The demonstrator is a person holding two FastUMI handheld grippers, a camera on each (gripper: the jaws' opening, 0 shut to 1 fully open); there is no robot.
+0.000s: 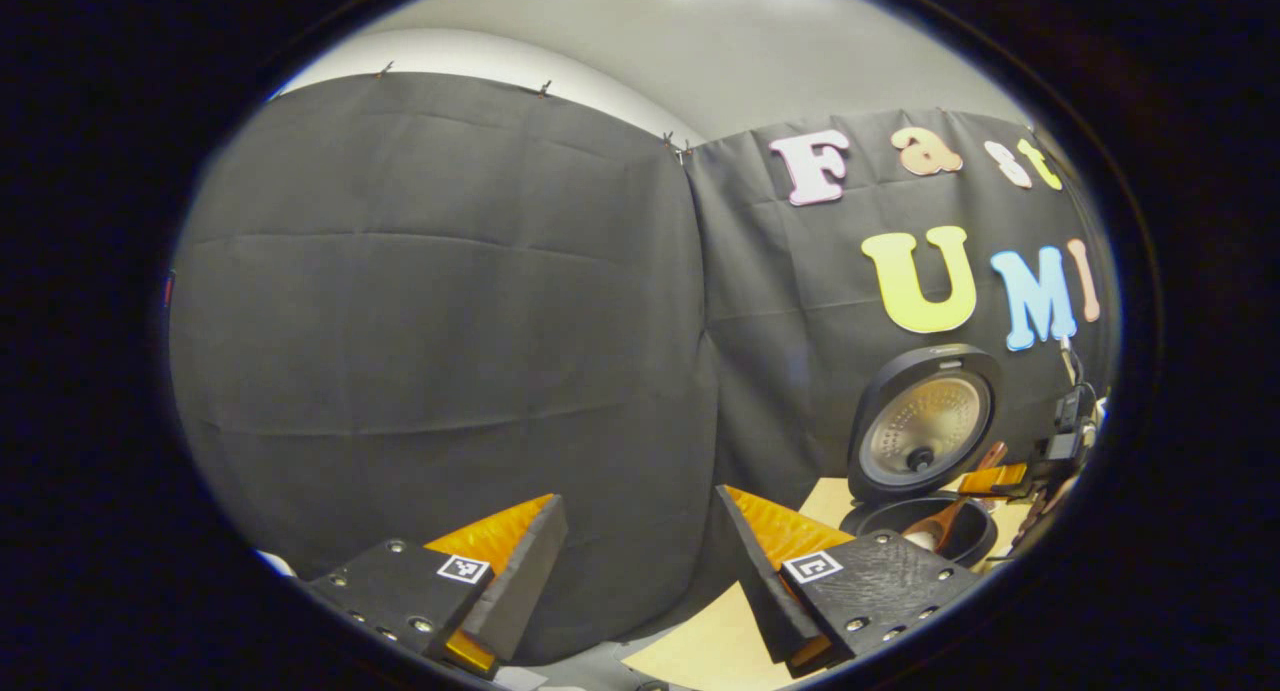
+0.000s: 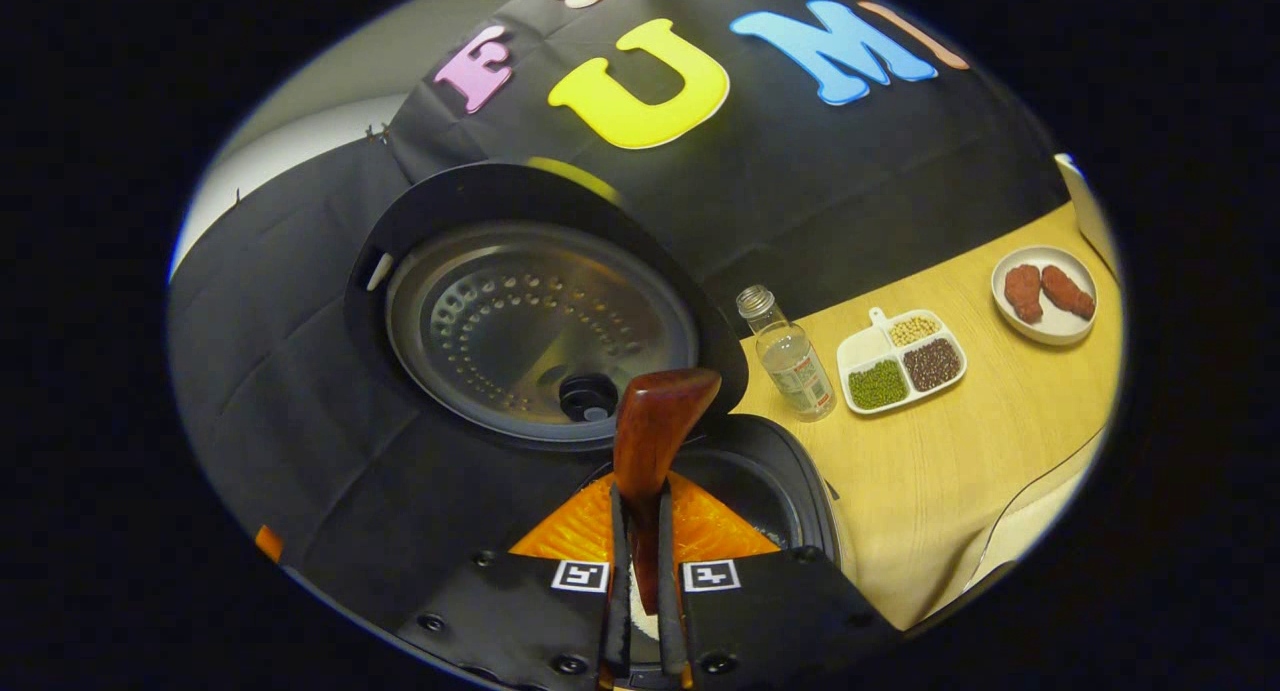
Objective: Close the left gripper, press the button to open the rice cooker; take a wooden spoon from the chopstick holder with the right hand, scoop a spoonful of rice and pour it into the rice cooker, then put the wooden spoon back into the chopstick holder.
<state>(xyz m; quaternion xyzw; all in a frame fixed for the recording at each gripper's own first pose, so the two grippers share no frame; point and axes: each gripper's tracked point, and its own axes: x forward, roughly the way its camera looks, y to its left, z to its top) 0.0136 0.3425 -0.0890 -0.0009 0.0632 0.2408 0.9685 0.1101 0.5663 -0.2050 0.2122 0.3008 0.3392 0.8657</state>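
tipping the wooden spoon over the pot looks like the step now. in the right gripper view the right gripper has its two jaws squeezed tight on the spoon's handle, and the handle end sticks up in front of the camera. in the left gripper view the spoon's bowl hangs over the dark inner pot, with something white in it that looks like rice. to do it well, i think the spoon should turn slowly and stay over the middle of the pot so no rice falls on the table.

the spoon is smooth, shiny, red-brown wood. the rice cooker is round and black, and its lid stands open, with a silver metal plate full of little bumps inside.

the left gripper has its jaws wide apart, holding nothing, well away from the cooker.

on the pale wood table stand a clear glass bottle, a white split dish of beans, and a white plate.
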